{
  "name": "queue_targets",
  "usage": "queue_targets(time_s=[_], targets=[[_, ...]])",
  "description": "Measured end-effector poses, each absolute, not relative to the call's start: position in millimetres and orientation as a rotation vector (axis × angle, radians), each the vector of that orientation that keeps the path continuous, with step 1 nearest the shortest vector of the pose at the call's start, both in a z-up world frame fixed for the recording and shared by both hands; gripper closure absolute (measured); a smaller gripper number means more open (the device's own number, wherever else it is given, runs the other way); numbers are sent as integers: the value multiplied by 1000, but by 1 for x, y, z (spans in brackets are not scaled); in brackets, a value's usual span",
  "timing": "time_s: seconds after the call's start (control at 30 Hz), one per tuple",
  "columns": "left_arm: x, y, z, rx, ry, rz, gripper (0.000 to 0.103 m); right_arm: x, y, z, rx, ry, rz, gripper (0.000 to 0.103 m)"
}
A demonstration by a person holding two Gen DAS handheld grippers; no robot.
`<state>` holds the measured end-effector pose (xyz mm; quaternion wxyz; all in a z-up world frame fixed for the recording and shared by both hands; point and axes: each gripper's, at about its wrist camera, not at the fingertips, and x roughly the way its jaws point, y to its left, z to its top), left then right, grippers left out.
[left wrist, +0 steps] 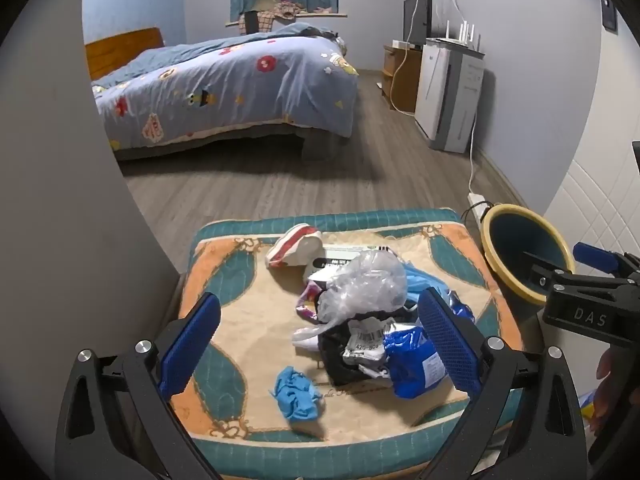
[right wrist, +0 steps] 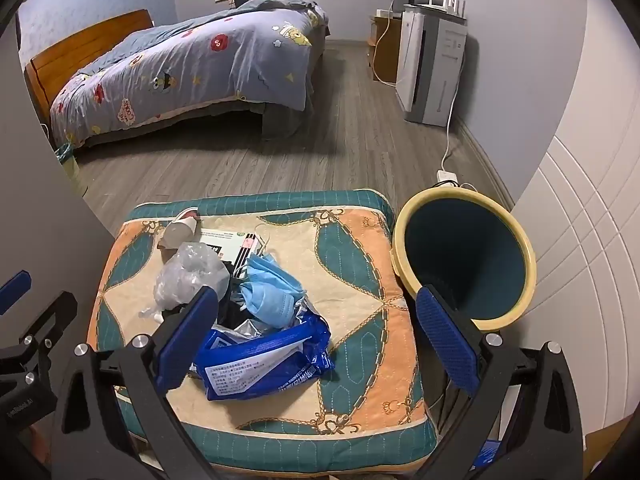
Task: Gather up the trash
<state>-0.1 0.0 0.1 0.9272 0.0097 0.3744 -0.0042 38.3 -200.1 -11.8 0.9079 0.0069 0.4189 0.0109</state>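
Both tools, left tool (left wrist: 320, 340) and right tool (right wrist: 316, 336), hung spread and empty above the cushion's (right wrist: 360, 248) trash pile (left wrist: 360, 320), the wastebasket (right wrist: 464, 256) just beside it for easy dropping.

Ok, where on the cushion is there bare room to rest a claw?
The cushion is bare on the side toward the bin, past the blue packet and masks. Its other half is crowded around the clear bag.

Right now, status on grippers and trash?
Left gripper and right gripper open, empty. Trash pile on cushion. Bin beside it, nothing blocking.
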Motion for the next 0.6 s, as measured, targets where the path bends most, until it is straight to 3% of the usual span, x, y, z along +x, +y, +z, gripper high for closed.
queue_targets(time_s=[0.6], targets=[[-6,-12,9,41,759,-3,5,36,-205,-10,21,855,-11,5]])
